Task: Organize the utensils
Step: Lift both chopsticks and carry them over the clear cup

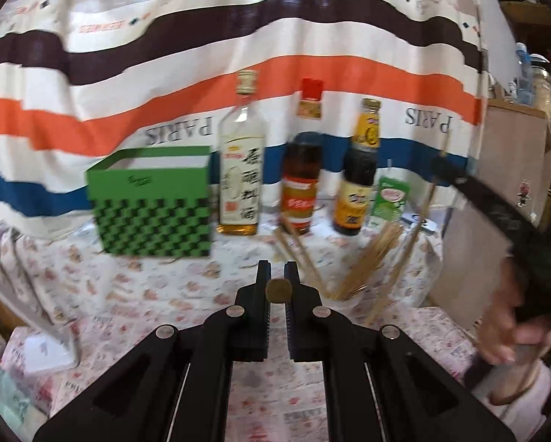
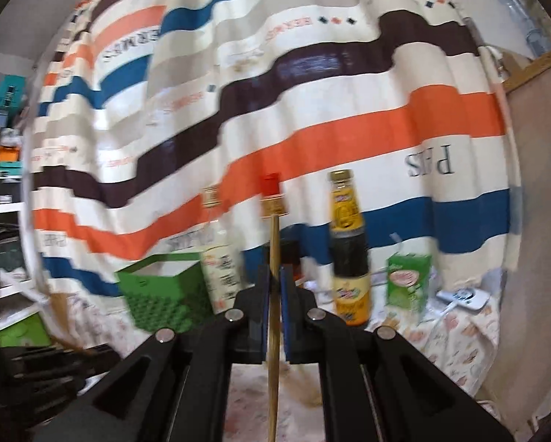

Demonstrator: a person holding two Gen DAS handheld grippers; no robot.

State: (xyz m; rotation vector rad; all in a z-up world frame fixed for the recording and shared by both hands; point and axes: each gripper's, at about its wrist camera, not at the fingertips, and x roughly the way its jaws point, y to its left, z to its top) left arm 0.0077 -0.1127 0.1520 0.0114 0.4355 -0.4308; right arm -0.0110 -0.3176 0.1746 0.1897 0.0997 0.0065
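The right gripper (image 2: 274, 283) has its fingers clamped on a single chopstick (image 2: 274, 294), which stands nearly upright through the lower middle of the right wrist view, its top end level with the red-capped bottle (image 2: 272, 199) behind. The left gripper (image 1: 279, 280) has its fingers narrow too, pinching what looks like the round end of another stick (image 1: 278, 290) seen head-on in the lower middle of its frame; I judge it a chopstick, though only the tip shows.

A stick like this should be light, stiff and smooth, so it would likely pivot or slide in a pinch taken near one end. The right grip sits partway along the shaft, which looks a steadier hold than one at the tip. It won't break easily, but held long and upright it could knock the glass bottles.

The left wrist view shows what the other hardly does: a clear cup (image 1: 343, 294) at lower right of centre with a fan of chopsticks (image 1: 376, 254) leaning out of it, a second pair (image 1: 294, 254) beside it, and a person's hand (image 1: 504, 331) at the right edge. The green checked box (image 1: 150, 202) stands at left on the patterned surface (image 1: 146, 294). The right wrist view alone gives the held stick's length, plus shelves of boxes (image 2: 3, 140) at far left
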